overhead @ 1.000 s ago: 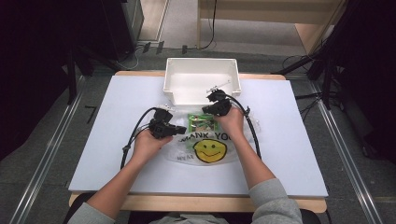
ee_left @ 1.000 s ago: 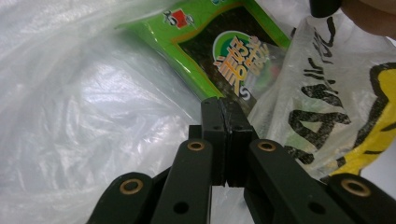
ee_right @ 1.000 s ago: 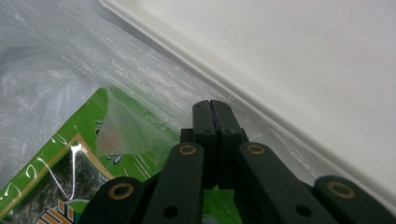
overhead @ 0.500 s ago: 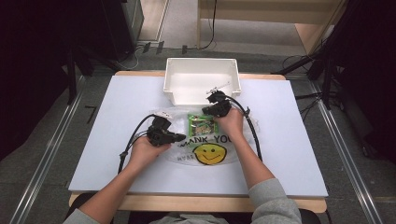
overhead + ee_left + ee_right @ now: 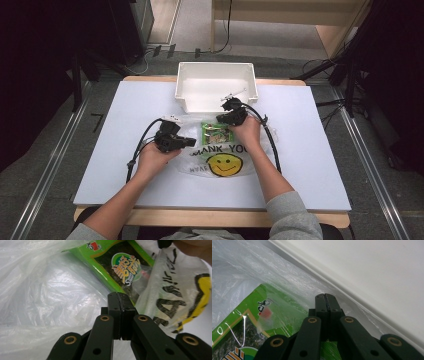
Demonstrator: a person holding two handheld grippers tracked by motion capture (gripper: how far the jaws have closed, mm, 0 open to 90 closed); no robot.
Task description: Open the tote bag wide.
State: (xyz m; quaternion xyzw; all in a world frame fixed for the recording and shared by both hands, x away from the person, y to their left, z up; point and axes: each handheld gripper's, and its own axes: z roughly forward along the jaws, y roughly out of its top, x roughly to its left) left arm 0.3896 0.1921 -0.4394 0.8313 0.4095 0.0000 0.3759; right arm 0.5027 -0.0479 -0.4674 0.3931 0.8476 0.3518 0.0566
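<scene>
One white bin (image 5: 216,85) is seen at upper centre of the counter (image 5: 125,105), nothing visible inside it. One clear plastic bag (image 5: 220,159) printed with a yellow smiley is spread at centre frame; one green seaweed packet (image 5: 214,132) is held inside it near its mouth. Two grippers are counted. The left gripper (image 5: 120,298) is closed on bag film at centre left. The right gripper (image 5: 325,299) is clamped on bag film beside the bin wall.

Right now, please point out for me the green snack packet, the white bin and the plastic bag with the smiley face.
green snack packet (image 5: 125,267), left gripper view, on its round printed logo.
white bin (image 5: 215,67), high view, on its far rim.
plastic bag (image 5: 224,164), high view, on the yellow smiley face.
</scene>
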